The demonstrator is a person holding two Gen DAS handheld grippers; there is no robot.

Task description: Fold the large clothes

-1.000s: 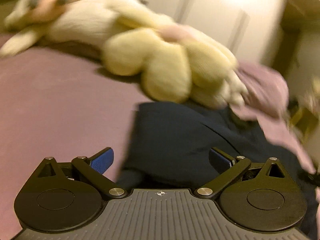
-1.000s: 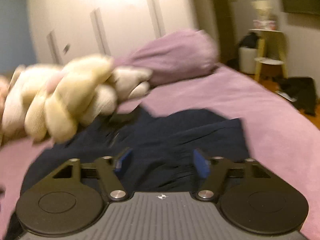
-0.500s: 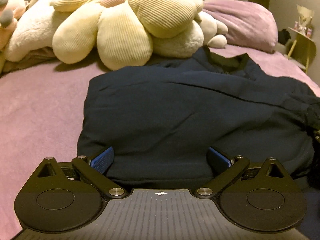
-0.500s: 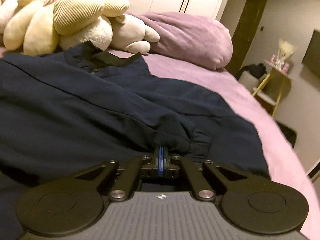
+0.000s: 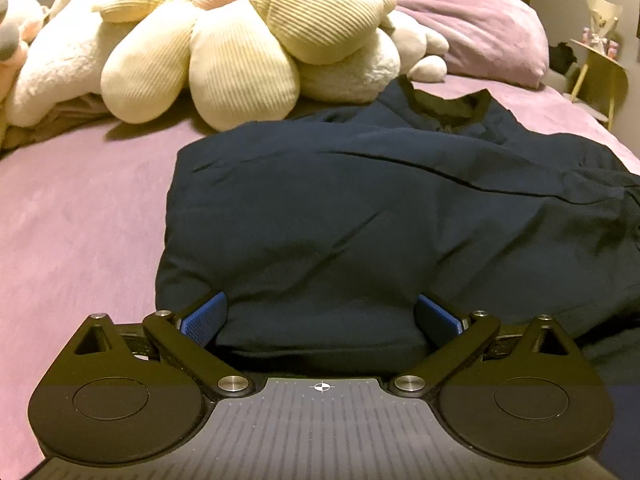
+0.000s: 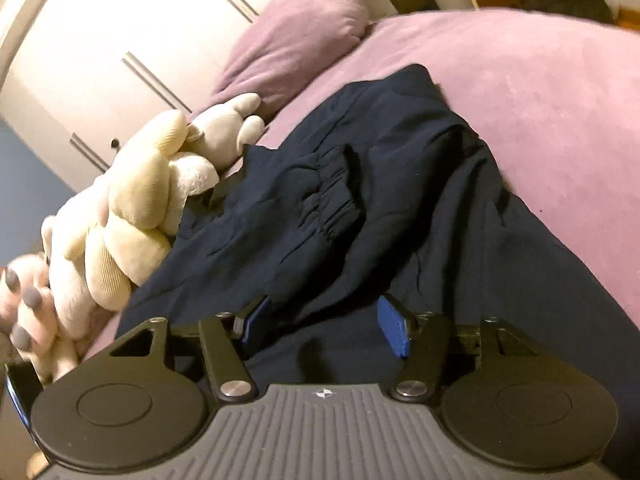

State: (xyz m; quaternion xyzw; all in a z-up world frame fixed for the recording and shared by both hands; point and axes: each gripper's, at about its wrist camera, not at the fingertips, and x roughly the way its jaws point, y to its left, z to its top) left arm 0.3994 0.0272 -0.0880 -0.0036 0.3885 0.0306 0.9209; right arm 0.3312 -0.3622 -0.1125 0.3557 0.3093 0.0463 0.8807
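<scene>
jacket: dark navy jacket [image 5: 360,208] lying partly folded on the purple bed [image 5: 80,208], collar [image 5: 448,104] at the far end by the plush toys [image 5: 240,52]; elastic cuff [image 6: 332,204] of one sleeve bunched on top in the right view.
left tongs: left gripper [image 5: 320,318] spread wide, pads either side of the thick near hem fold; fabric sits between them but is not pinched.
right tongs: right gripper [image 6: 324,326] also apart, hovering over loose cloth on the right side; nothing held.
step (my read): looks like the start of a bottom-to-collar fold, left side lined up, right side not yet.
how to do it well: close left on all layers of the hem, not just the top one. Get right onto the matching hem corner, not the sleeve cloth. Lift both evenly and carry toward the collar, so the fold line stays square. Keep the sleeve cuff tucked inside. Stay short of the plush toys.
risk: puffy fabric, likely to slip or spring back if only one layer is gripped.
vs 0.5 s ago: right tongs were clamped together on a ridge of fabric, now released and tilted, view rolled sideways. Left tongs unchanged in spread, nudged closer so the hem now fills the gap.
vs 1 s ago: both views blurred mid-swing, now settled.
</scene>
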